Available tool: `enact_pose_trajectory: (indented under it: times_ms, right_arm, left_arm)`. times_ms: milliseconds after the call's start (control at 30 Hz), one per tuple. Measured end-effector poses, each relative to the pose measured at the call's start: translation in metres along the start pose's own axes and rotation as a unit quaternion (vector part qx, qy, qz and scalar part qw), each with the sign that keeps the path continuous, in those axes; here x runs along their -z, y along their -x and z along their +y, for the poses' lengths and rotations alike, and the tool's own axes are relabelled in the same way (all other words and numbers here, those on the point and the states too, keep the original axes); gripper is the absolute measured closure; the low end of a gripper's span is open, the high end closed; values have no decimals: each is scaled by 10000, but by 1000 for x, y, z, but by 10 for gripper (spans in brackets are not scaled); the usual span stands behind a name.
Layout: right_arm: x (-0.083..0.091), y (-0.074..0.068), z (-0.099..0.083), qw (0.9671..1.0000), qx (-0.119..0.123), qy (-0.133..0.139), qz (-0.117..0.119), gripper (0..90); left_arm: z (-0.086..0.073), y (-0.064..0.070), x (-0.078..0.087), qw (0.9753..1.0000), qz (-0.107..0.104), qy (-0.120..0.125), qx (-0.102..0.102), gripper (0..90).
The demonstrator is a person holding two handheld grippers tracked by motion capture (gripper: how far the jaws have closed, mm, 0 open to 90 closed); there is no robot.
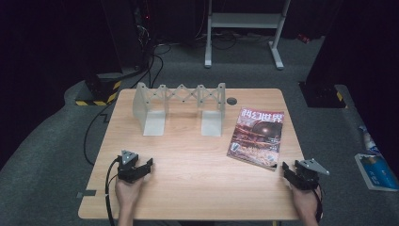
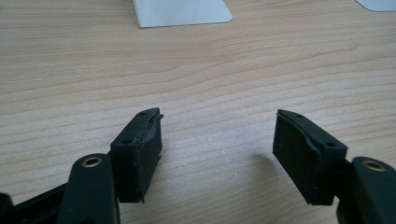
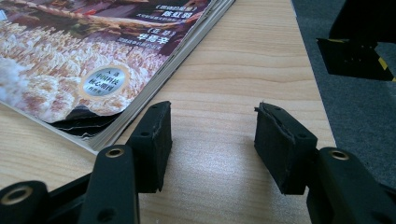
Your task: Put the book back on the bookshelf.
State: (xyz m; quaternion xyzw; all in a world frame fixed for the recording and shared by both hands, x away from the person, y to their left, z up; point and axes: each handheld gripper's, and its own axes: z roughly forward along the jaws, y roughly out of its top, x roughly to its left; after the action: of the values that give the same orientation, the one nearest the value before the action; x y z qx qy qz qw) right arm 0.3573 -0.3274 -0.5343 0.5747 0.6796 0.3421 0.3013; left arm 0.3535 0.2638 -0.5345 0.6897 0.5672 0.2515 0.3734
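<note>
From the high view, the magazine [image 1: 256,137] lies flat on the right half of the desk [image 1: 188,179], its near corner just beside the right claw [image 1: 285,170]. The left claw [image 1: 147,165] rests well apart from it, near the desk's front-left, with the expandable grey book rack [image 1: 179,107] standing toward the far edge.

In the left gripper view, the left claw [image 2: 217,135] has its jaws spread wide over bare wood, holding nothing; one foot plate of the rack [image 2: 182,11] lies ahead.

In the right gripper view, the right claw [image 3: 212,123] is also spread and empty, the magazine [image 3: 93,60] close to its left jaw. The near corner looks frayed and curled. A likely risk is that a jaw catches only the top cover or a few loose pages, so the sheets tear or fan out. Pushing at the edge could also slide the magazine across the smooth wood.
</note>
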Motion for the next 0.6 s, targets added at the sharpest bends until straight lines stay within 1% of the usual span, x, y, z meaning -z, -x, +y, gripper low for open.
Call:
enact_pose_trajectory:
  times_ms: [33,67,100,167,200,233,300,400,500,567,600]
  right_arm:
    - [0,0,0,10000,10,2,-3,457]
    - [0,0,0,10000,10,2,-3,457]
    - [0,1,1,10000,-55,-17,2,442]
    - [2,4,1,9996,-271,-56,98,414]
    - [2,4,1,9996,-271,-56,98,414]
    - [4,8,2,9988,-430,-109,193,401]
    - [6,10,2,9982,-517,-131,260,398]
    - [7,11,3,9980,-528,-98,322,389]
    - [7,10,6,9976,-528,-84,448,389]
    - [7,8,10,9977,-501,-76,442,398]
    - [8,8,11,9972,-582,-68,468,400]
  left_arm:
    - [0,0,0,10000,-7,-4,-46,327]
    - [0,0,0,10000,-7,-4,-46,327]
    - [0,2,0,10000,-29,-8,-69,327]
    - [0,2,0,9999,-15,-10,-132,327]
    - [0,2,0,9999,-15,-10,-132,329]
    - [0,3,0,9999,7,-14,-126,333]
    - [-1,3,0,9999,16,-17,-139,337]
    - [-1,3,0,9999,29,-26,-142,336]
    - [-1,3,0,9999,23,-20,-133,336]
    - [-1,3,0,9999,25,-14,-117,336]
    - [-1,3,0,9999,33,-7,-112,336]
